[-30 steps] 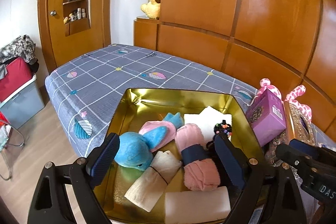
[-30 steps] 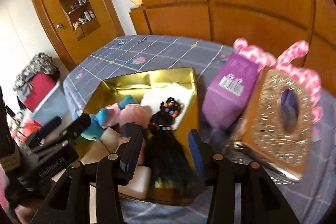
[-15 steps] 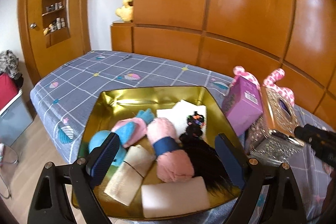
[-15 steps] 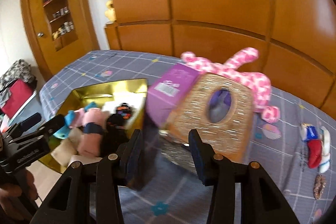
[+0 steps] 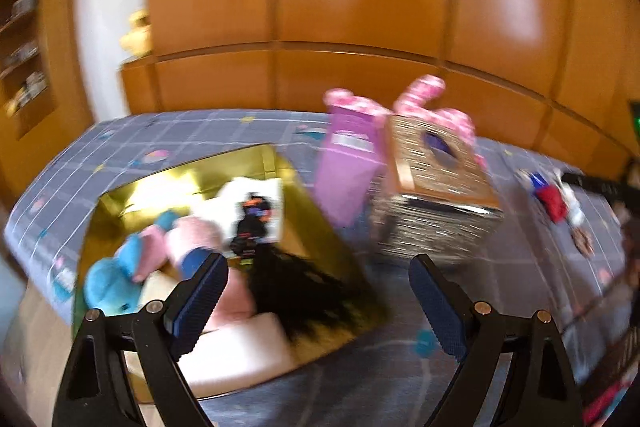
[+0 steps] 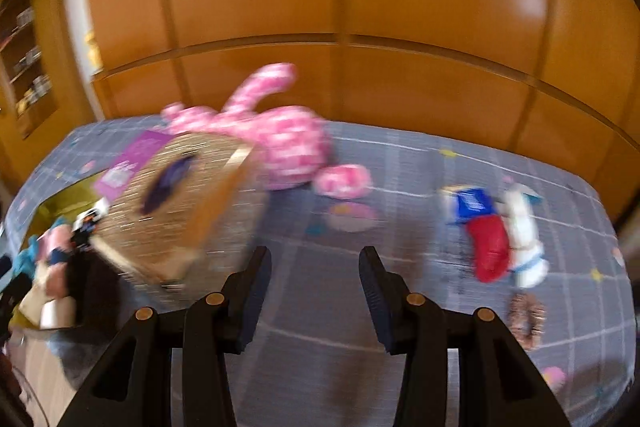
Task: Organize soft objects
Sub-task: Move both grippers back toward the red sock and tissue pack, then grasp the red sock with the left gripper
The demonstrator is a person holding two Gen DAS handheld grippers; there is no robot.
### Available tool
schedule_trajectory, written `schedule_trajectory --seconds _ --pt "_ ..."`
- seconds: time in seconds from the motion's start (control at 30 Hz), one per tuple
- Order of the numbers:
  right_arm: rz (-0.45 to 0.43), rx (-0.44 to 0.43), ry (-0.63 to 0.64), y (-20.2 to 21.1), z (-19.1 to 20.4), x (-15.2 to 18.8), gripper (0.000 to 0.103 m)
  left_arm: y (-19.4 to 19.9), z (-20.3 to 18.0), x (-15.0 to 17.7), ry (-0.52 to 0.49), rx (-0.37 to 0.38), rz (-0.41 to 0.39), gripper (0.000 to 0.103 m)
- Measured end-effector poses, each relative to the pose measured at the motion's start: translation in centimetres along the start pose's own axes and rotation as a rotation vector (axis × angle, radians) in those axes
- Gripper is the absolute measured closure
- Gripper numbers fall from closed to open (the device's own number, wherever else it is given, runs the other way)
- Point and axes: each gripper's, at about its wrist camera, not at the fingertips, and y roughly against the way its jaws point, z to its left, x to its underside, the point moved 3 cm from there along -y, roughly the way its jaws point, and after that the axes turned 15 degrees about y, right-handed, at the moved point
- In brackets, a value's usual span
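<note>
A gold tray [image 5: 308,215] lies on the bed at the left and holds a blue plush [image 5: 108,287], a pink rolled sock [image 5: 192,235], black hair [image 5: 300,291] and a white pad [image 5: 240,351]. My left gripper [image 5: 320,291] hovers open over the tray's right corner, with nothing in it. A pink spotted plush rabbit [image 6: 288,143] lies behind the glittery box [image 6: 180,211]. Red, blue and white small socks [image 6: 492,235] and a leopard scrunchie [image 6: 526,315] rest on the sheet to the right. My right gripper [image 6: 316,287] is partly open over bare sheet, holding nothing. Both views are blurred.
A purple box [image 5: 348,171] and the glittery tissue box [image 5: 436,187] stand right of the tray. The grey checked bed sheet [image 6: 340,347] spreads between the box and the socks. Wooden wall panels [image 6: 360,7] back the bed, and its front edge drops to the floor on the left.
Both grippers have swung to the right. The right one left the tray and now sits over the sheet between the glittery box and the socks. Neither jaw gap has altered.
</note>
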Motion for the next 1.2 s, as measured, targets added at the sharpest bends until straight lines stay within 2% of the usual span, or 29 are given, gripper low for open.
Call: schedule_trajectory --seconds 0.2,0.37,0.53,0.57,0.63,0.8,0.93,1.2 --pt "0.015 0.168 -0.164 1.1 -9.9 2.0 0.057 -0.4 -6.1 1.0 -0.163 0.125 0.048 0.011" --pt "0.017 0.333 -0.411 2.1 -18.7 5.5 0.057 -0.5 -10.4 1.9 -0.266 0.211 0.081 0.012" --pt "0.002 0.413 -0.647 2.4 -24.0 10.4 0.057 -1.8 -14.5 2.7 -0.330 0.269 0.153 0.015" --pt "0.035 0.393 -0.707 1.9 -24.7 11.4 0.057 -2.2 -15.2 2.8 -0.333 0.275 0.167 0.018" --pt "0.010 0.325 -0.803 1.9 -25.6 12.4 0.056 -3.4 -16.8 2.8 -0.323 0.293 0.212 0.026" --pt "0.012 0.284 -0.829 1.7 -25.7 12.7 0.056 -6.3 -20.9 3.4 -0.313 0.334 0.318 0.051" --pt "0.013 0.259 -0.815 1.3 -25.3 12.5 0.056 -8.3 -24.4 3.6 -0.321 0.350 0.360 0.052" --pt "0.015 0.212 -0.824 0.7 -25.3 12.7 0.056 -13.4 -31.2 2.9 -0.259 0.386 0.448 0.053"
